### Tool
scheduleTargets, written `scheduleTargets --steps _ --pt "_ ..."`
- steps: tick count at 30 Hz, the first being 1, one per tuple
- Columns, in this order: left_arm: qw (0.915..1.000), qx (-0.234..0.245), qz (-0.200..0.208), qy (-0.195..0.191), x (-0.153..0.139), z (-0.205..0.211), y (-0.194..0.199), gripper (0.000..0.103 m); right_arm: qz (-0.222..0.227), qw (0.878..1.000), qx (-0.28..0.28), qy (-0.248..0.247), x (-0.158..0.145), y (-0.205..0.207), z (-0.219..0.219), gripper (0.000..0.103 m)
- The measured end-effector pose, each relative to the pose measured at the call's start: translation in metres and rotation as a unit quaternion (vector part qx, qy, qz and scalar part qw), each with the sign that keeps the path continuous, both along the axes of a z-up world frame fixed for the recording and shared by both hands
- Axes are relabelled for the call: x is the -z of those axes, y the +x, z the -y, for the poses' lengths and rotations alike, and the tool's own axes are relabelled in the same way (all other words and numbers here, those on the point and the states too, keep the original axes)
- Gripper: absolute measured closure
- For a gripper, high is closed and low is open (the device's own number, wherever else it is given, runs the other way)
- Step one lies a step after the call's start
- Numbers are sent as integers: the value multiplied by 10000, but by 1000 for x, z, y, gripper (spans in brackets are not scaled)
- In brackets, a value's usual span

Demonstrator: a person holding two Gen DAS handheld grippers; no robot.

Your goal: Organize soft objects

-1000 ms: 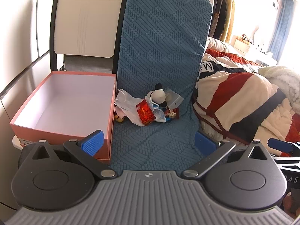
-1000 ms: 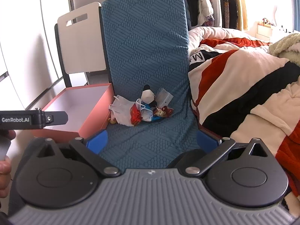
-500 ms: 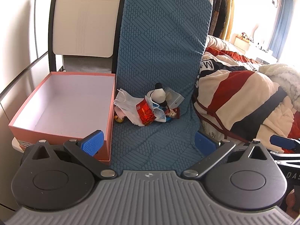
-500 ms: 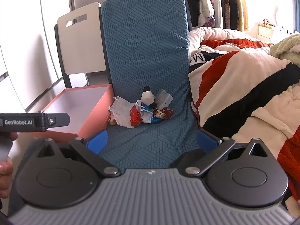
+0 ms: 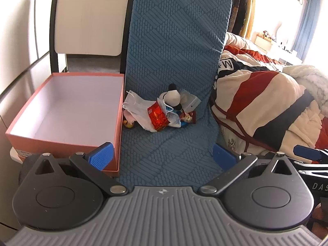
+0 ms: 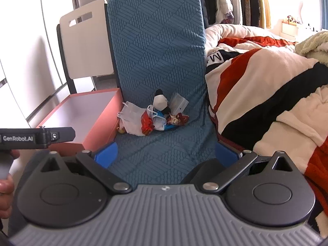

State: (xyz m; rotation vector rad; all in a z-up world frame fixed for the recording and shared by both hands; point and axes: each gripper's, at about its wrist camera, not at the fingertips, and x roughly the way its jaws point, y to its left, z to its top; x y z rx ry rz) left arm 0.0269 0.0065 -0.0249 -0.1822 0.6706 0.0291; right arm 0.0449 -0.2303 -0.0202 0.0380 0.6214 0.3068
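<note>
Soft toys and packets (image 5: 164,110) lie in a loose heap at the back of the blue quilted chair seat (image 5: 164,153), pressed up near the foot of the backrest. On top sits a small black-and-white plush (image 5: 173,97); under and beside it are a crumpled white plastic bag (image 5: 136,107), a red foil packet (image 5: 157,117) and a clear pouch (image 5: 188,101). The heap stretches left to right across the seat, its left end just beside the wall of the empty pink box (image 5: 65,104), which stands on the left of the chair.

Both tools hover short of the seat's front edge, well apart from the heap and pointing toward it. The left hand-held gripper (image 5: 162,155) has its blue pads spread wide with nothing between them, and the heap lies straight ahead of it, about centred in the gap. The right hand-held gripper (image 6: 166,153) is likewise wide open and empty; from its view the heap (image 6: 153,114) sits ahead and slightly left.

Neither seems clearly closer to the heap, but the left one is next to the box, so it looks better placed to carry things across. A forward reach comes first; the plush on top appears the easiest first pick.
</note>
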Motion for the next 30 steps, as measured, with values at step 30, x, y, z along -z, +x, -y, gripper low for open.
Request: scheduleTargets --steps 30 --pt "9984 400 -371 -179 39 7 33 0 -144 9995 270 38 27 13 10 0"
